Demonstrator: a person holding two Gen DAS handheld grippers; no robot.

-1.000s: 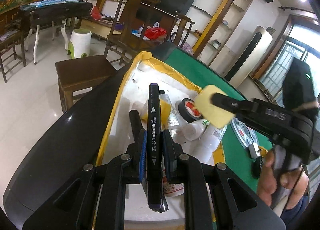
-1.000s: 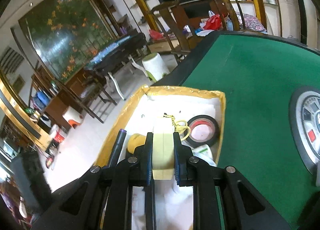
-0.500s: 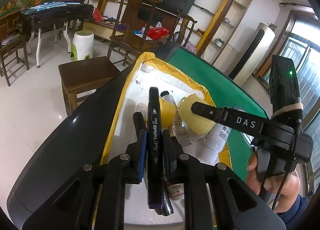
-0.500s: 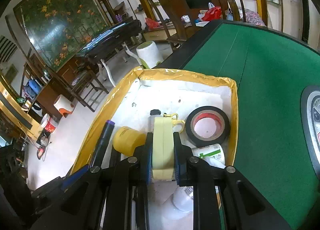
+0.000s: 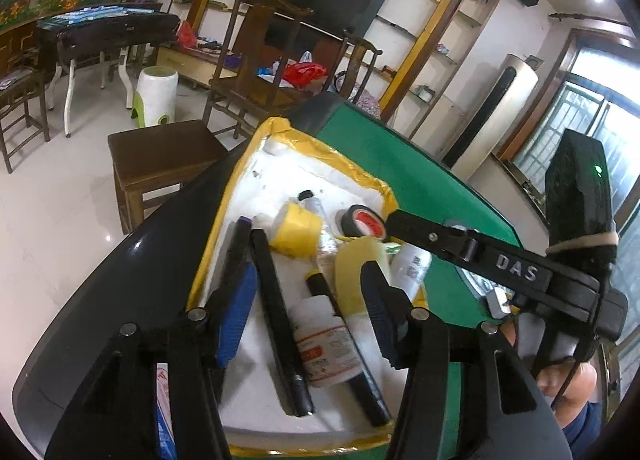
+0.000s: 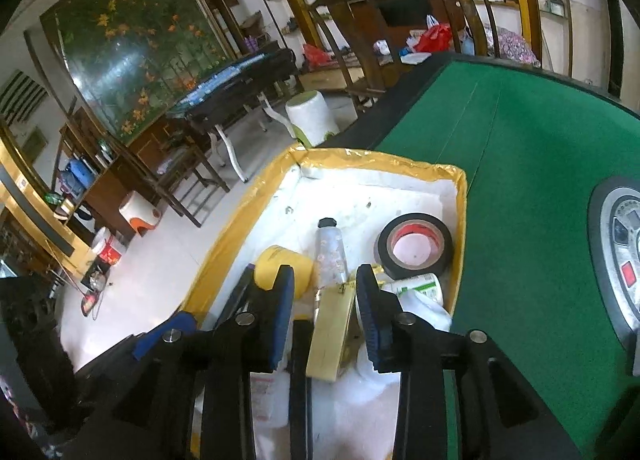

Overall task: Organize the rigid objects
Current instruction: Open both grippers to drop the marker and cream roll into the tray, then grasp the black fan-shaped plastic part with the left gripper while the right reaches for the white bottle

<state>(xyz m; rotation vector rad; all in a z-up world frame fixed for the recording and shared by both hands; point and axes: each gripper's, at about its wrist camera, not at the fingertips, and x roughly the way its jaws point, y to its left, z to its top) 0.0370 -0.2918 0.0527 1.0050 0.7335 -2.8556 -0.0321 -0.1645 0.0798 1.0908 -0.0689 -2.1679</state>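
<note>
Tongs (image 5: 308,312) above cluttered yellow-rimmed box (image 5: 256,148)

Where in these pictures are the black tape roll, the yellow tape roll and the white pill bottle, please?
Black tape roll (image 6: 416,246): right wrist view, on its pink core.
Yellow tape roll (image 5: 295,232): left wrist view, on its outer side.
White pill bottle (image 5: 326,342): left wrist view, on its label.

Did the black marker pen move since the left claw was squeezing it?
Yes. The black marker dropped out of the left claw, whose jaws have just been opening, and now lies in the white tray beside the white bottle.
</note>
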